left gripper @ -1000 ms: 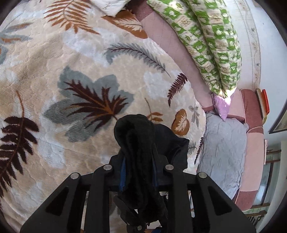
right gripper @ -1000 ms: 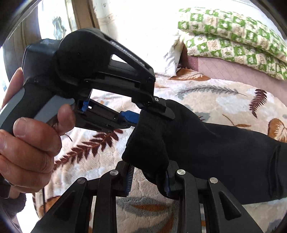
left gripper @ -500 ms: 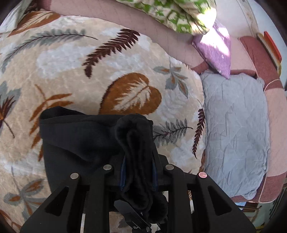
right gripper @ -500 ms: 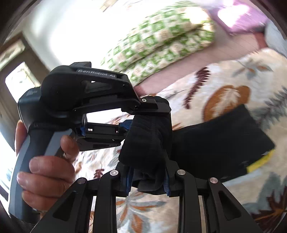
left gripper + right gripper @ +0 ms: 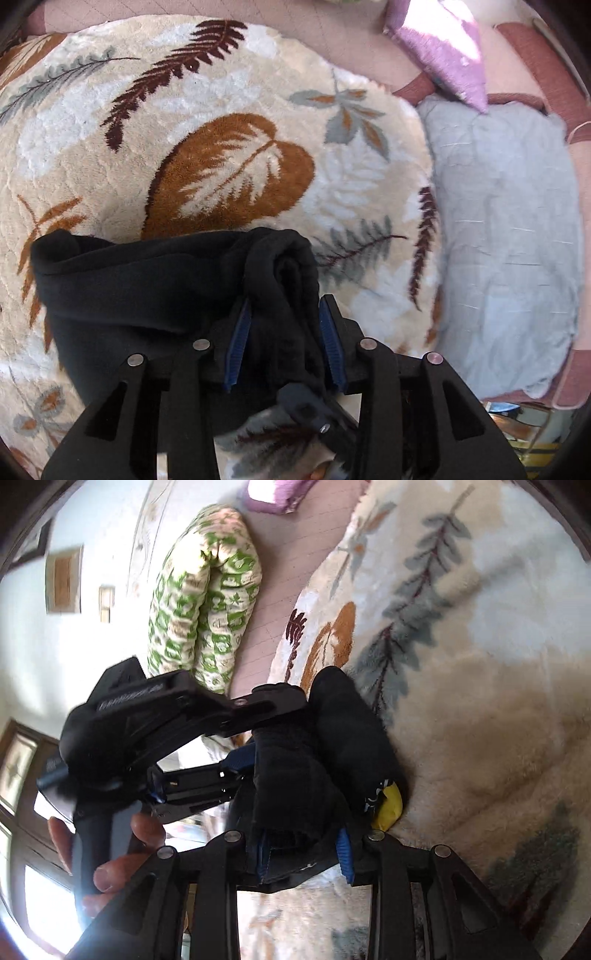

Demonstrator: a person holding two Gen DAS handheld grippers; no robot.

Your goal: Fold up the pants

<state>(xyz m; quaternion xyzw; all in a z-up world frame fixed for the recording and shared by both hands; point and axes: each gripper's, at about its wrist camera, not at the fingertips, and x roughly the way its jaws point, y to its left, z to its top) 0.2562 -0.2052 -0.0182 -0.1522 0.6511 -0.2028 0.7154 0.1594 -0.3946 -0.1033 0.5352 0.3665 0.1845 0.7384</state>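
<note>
On the leaf-patterned blanket (image 5: 229, 173), the black pants (image 5: 147, 295) lie bunched, spreading left from the left gripper (image 5: 284, 332), whose blue pads (image 5: 238, 332) are clenched on a thick fold of the cloth. Beside it, the right gripper (image 5: 303, 849) is likewise clamped on a bunch of the pants. A grey quilt (image 5: 506, 240) lies to the right, a purple pillow (image 5: 443, 48) beyond it.

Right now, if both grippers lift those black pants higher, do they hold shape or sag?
Likely sag: the pants bunch into soft rolls between the left gripper pads. Probably light, since a pinched bundle hangs from the right gripper. Slipping seems unlikely; the thick fabric fills both grips.
</note>
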